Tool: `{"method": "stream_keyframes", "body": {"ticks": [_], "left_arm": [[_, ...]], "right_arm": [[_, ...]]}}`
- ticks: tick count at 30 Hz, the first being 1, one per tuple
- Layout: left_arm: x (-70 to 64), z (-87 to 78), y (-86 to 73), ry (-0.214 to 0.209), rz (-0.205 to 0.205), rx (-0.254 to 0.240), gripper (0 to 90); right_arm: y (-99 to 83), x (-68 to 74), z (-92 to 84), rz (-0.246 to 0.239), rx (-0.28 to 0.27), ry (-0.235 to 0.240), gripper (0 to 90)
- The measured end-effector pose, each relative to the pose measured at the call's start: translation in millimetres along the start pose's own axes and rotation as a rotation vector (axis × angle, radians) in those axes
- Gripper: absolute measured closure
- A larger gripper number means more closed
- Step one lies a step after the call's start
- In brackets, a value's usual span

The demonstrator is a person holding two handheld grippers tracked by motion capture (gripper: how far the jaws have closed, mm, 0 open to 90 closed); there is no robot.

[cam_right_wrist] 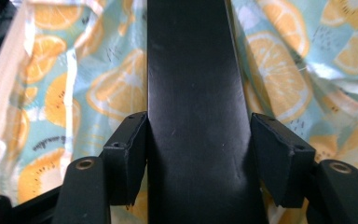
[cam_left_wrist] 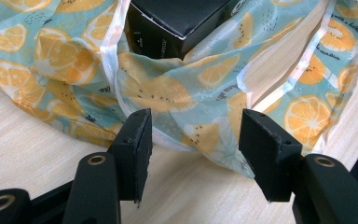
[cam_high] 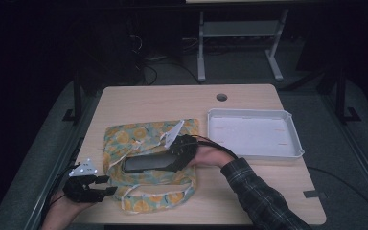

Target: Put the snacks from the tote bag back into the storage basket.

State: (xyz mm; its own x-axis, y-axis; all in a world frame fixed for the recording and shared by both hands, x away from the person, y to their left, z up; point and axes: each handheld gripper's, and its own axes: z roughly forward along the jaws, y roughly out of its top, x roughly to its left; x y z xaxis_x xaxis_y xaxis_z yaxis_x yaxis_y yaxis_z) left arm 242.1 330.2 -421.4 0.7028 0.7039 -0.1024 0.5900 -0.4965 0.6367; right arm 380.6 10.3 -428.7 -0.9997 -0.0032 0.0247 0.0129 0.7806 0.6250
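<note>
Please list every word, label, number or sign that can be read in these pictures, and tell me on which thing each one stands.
Nothing can be read with certainty.
Small dark script on the fruit-print cloth bag, near its right edge: too small and tilted to read.
Tiny white marks on the black box: too small to read.

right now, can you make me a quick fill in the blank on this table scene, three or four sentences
1. The black box lies on a cloth bag printed with ____ slices.
2. The right gripper has its jaws on either side of the ____.
3. To the right of the bag on the table sits an empty white ____.
4. The left gripper has ____ between its jaws.

Missing words: orange; black box; tray; nothing
</note>
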Motion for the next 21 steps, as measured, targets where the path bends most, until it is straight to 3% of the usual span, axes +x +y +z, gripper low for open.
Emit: {"method": "stream_keyframes", "body": {"ticks": [10,21], "left_arm": [[0.2,1.1,-0.1,-0.004,0.004,0.005,44.0],[0.9,2.3,-0.3,-0.007,0.013,0.008,44.0]], "right_arm": [[-3.5,0.9,15.6,-0.017,0.077,-0.008,37.7],[-3.9,1.0,15.5,-0.034,0.074,-0.001,40.8]]}}
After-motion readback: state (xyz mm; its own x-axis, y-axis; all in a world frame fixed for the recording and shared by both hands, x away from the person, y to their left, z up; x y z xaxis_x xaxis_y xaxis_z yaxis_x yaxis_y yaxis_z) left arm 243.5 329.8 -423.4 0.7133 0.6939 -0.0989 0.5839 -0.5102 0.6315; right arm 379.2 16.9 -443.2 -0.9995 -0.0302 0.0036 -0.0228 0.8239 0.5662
